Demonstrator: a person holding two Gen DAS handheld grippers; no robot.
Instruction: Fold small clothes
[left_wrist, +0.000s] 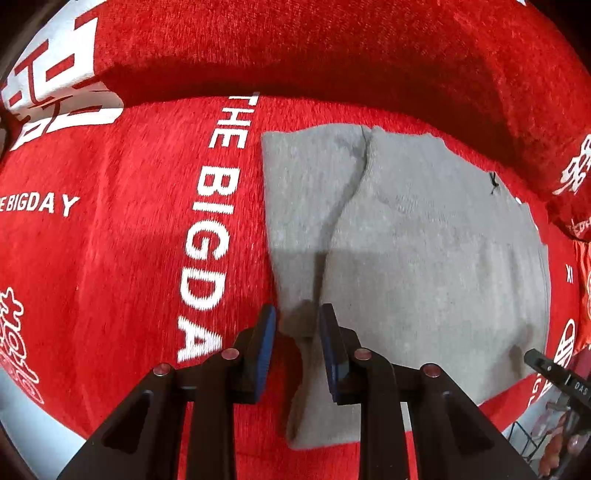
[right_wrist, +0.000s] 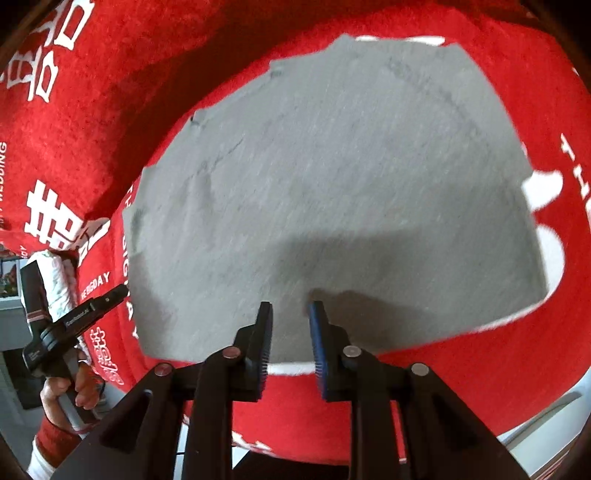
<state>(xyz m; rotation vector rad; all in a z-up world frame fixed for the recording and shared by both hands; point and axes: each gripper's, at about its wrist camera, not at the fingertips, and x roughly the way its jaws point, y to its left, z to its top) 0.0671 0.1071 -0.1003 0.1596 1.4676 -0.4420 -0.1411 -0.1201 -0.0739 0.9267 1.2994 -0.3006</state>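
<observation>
Grey knit garment (right_wrist: 332, 192) lies flat on a red plush blanket (left_wrist: 110, 258) printed with white lettering; what the blanket covers cannot be made out. In the left wrist view the cloth shows a fold line running from the far edge toward the near edge, one layer lapped over another, so a first fold looks already made, though blur makes the layering hard to be sure of. Left claw (left_wrist: 297, 332) hangs steeply over the garment's near left part, its blue pads narrowly parted with a raised ridge of grey fabric between them; whether the pads truly press on it I cannot tell from this angle. Right claw (right_wrist: 290, 332) hovers over the near edge of the garment, jaws parted and nothing between them, only flat cloth and blanket below. The right wrist view also catches the left claw at the garment's left edge, with the person's hand (right_wrist: 70, 391) on its handle. Judged step: between folds, setting up grips along the near edge. Next move likely calls for both claws to pinch the near hem and carry it evenly toward the far edge, keeping the lapped layer from sliding.
</observation>
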